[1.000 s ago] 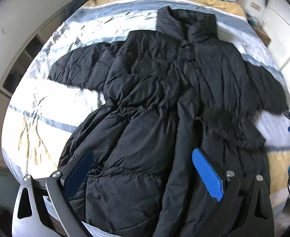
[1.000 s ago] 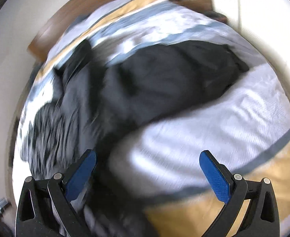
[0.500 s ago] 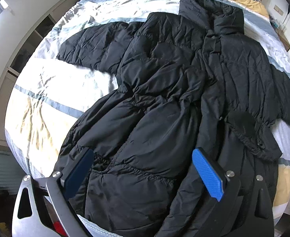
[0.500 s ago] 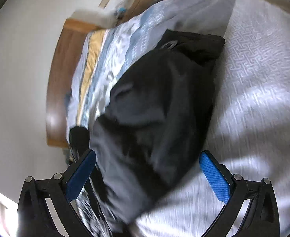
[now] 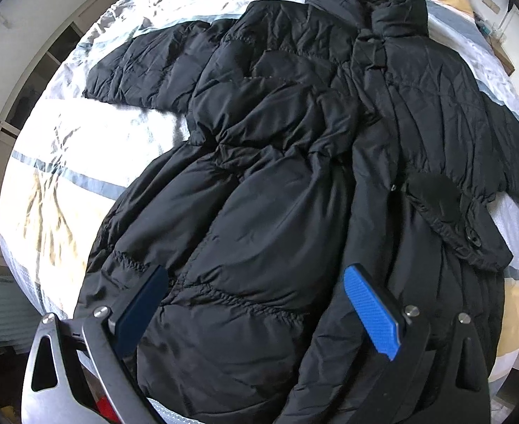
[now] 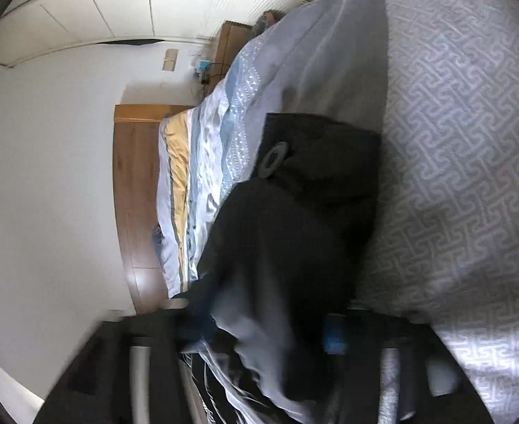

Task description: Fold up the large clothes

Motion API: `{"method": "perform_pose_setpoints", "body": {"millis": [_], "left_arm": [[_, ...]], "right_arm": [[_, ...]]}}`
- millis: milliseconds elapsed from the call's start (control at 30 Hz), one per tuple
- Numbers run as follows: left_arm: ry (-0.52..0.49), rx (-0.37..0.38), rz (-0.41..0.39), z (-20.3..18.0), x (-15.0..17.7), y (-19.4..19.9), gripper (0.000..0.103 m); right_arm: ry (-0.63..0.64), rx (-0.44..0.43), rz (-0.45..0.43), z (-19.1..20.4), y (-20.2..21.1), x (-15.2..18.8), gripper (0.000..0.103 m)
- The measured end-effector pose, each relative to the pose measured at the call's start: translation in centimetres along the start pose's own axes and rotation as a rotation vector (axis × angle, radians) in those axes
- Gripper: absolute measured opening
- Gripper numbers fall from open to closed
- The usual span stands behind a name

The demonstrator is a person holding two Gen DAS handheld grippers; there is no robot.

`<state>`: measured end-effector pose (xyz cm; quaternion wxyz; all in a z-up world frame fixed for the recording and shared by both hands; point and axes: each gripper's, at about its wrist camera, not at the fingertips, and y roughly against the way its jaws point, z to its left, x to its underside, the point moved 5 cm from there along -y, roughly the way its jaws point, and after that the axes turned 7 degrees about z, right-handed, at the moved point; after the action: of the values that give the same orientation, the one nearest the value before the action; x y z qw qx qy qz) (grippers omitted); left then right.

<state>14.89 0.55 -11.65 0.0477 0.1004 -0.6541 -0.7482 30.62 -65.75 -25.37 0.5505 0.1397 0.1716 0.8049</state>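
Note:
A long black puffer coat (image 5: pixel 277 176) lies spread face up on the bed, collar at the far end and both sleeves out to the sides. My left gripper (image 5: pixel 256 275) hangs open over its lower hem, pointing steeply down, with nothing between the blue pads (image 5: pixel 369 314). In the right wrist view the picture is rolled sideways and blurred. My right gripper (image 6: pixel 264 325) is closing on the end of the coat's sleeve (image 6: pixel 295 229); black fabric fills the gap between its pads.
The striped white, grey and yellow bed cover (image 5: pixel 65 141) lies under the coat; a patterned grey part (image 6: pixel 454 141) lies beside the sleeve. A wooden headboard (image 6: pixel 135 176) and a nightstand (image 6: pixel 231 42) stand at the far end. Shelves (image 5: pixel 29 88) line the left wall.
The left gripper has sunk closer to the coat. The right gripper has rolled onto its side, come down to the sleeve end, and its wide jaws have narrowed around the fabric.

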Motion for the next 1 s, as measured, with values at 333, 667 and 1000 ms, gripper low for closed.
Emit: {"method": "perform_pose_setpoints", "body": {"millis": [333, 667, 1000], "left_arm": [[0.068, 0.036, -0.058, 3.2, -0.1, 1.7, 0.101], [0.179, 0.008, -0.169, 8.7, 0.3, 3.6, 0.101], [0.234, 0.062, -0.203, 12.6, 1.0, 3.5, 0.101]], "right_arm": [[0.252, -0.137, -0.005, 11.5, 3.3, 2.6, 0.011], [0.554, -0.359, 0.180, 26.0, 3.4, 14.1, 0.011], [0.792, -0.370, 0.469, 29.8, 2.1, 30.5, 0.011]]}}
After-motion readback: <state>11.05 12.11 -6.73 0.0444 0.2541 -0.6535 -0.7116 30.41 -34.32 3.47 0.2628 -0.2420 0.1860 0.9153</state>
